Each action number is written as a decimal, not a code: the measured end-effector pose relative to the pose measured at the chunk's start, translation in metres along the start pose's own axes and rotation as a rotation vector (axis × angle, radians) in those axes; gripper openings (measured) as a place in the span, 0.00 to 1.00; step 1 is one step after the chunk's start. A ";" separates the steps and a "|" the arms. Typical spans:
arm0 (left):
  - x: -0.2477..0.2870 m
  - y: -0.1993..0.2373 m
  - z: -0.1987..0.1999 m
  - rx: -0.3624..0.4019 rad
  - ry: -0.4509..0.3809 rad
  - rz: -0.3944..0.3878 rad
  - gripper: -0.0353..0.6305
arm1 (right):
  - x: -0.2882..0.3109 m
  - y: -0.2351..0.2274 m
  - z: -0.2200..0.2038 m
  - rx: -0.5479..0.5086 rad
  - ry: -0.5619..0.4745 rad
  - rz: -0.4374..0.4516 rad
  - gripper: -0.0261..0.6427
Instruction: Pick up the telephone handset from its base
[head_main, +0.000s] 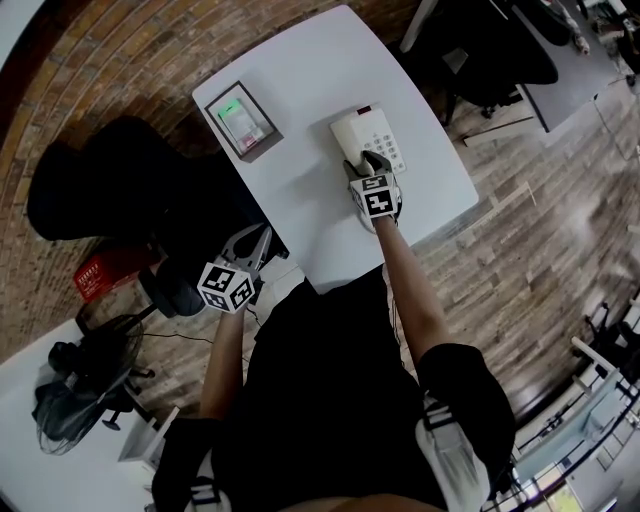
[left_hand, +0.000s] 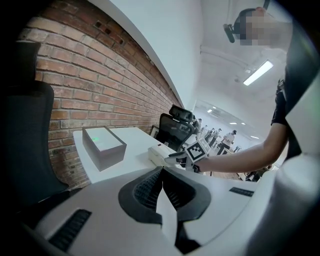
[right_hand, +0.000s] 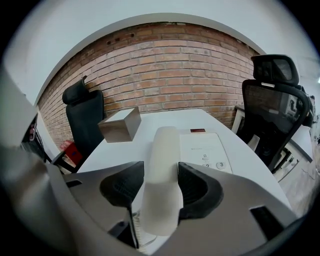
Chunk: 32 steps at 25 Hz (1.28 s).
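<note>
**Q:** Where does the telephone handset (right_hand: 162, 155) lie?
**A:** At the centre of the right gripper view, lengthwise along the left side of its base (right_hand: 202, 145); the keypad shows at right. In the head view the base sits at upper centre, on the white surface (head_main: 300, 80).

**Q:** What is the state of the right gripper (head_main: 366, 162)?
**A:** Its jaws are spread wide, with one dark pad on each side of the handset's near end. The pads stand just beside the handset's flanks. No squeeze shows, and the handset rests on the base.

**Q:** And the left gripper (left_hand: 162, 172)?
**A:** Its jaws are closed together with nothing between them. In the head view it hangs at centre left, off the near edge of the surface and well apart from the base.

**Q:** What else is shown?
**A:** A grey box (head_main: 243, 120) with a green light on top lies on the surface to the upper left of the base, apart from it. In the right gripper view a brick wall (right_hand: 165, 65) fills the top, and a black office chair (right_hand: 272, 100) stands at right.
</note>
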<state>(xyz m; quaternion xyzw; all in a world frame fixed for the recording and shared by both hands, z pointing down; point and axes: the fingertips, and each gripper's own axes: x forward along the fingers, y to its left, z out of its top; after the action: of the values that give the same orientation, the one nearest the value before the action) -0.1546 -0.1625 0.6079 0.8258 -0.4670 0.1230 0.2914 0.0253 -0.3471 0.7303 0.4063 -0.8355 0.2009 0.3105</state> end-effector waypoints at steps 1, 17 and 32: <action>0.000 0.000 0.000 -0.002 0.000 -0.001 0.08 | 0.002 -0.001 -0.001 0.002 0.005 0.000 0.35; 0.005 -0.009 -0.004 -0.006 0.009 -0.023 0.08 | 0.018 -0.003 -0.007 0.026 0.061 -0.022 0.37; 0.002 -0.007 -0.002 -0.011 0.001 -0.020 0.08 | 0.032 -0.005 -0.009 0.046 0.066 -0.055 0.35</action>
<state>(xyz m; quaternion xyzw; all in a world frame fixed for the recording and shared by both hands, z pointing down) -0.1470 -0.1597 0.6081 0.8288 -0.4592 0.1179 0.2972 0.0177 -0.3620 0.7591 0.4293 -0.8085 0.2246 0.3340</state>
